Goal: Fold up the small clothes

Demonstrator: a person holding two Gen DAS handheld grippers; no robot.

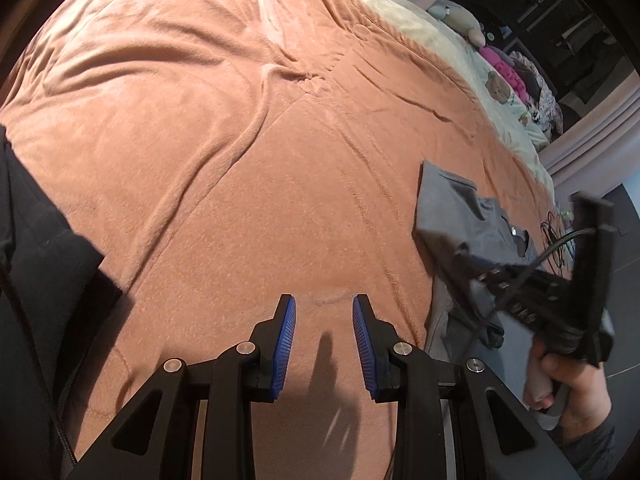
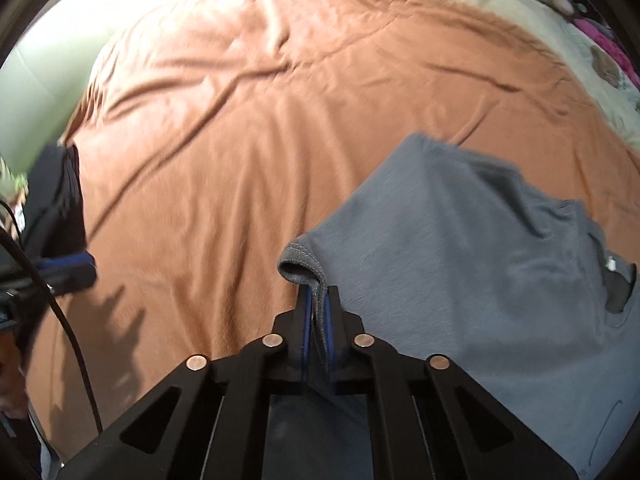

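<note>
My right tongs (image 2: 319,300) are pressed together on a stitched hem of the grey garment (image 2: 460,248), which lies rumpled on the right side of the bed, on the orange blanket (image 2: 224,152). The pinched edge stands up a little from the blanket while the rest of the cloth sags away behind it. My left tongs (image 1: 324,308) are partly spread with nothing between the blue pads (image 1: 286,332); they hang over bare blanket, well apart from the garment (image 1: 452,208).

As I judge it, the folding has only started: I have a hold on one edge, but no clean crease shows, and the cloth is still bunched (a dark tag or pocket lining peeks out at the far right). What is left is to spread it flat, bring my left tongs to a second edge, fold it over, and smooth it.

By count: one grey garment, two tongs, one orange blanket with a cream cover (image 1: 420,36) further up the bed, and a heap of soft toys and bright cloth (image 1: 508,72) at the far corner, too blurred to number
</note>
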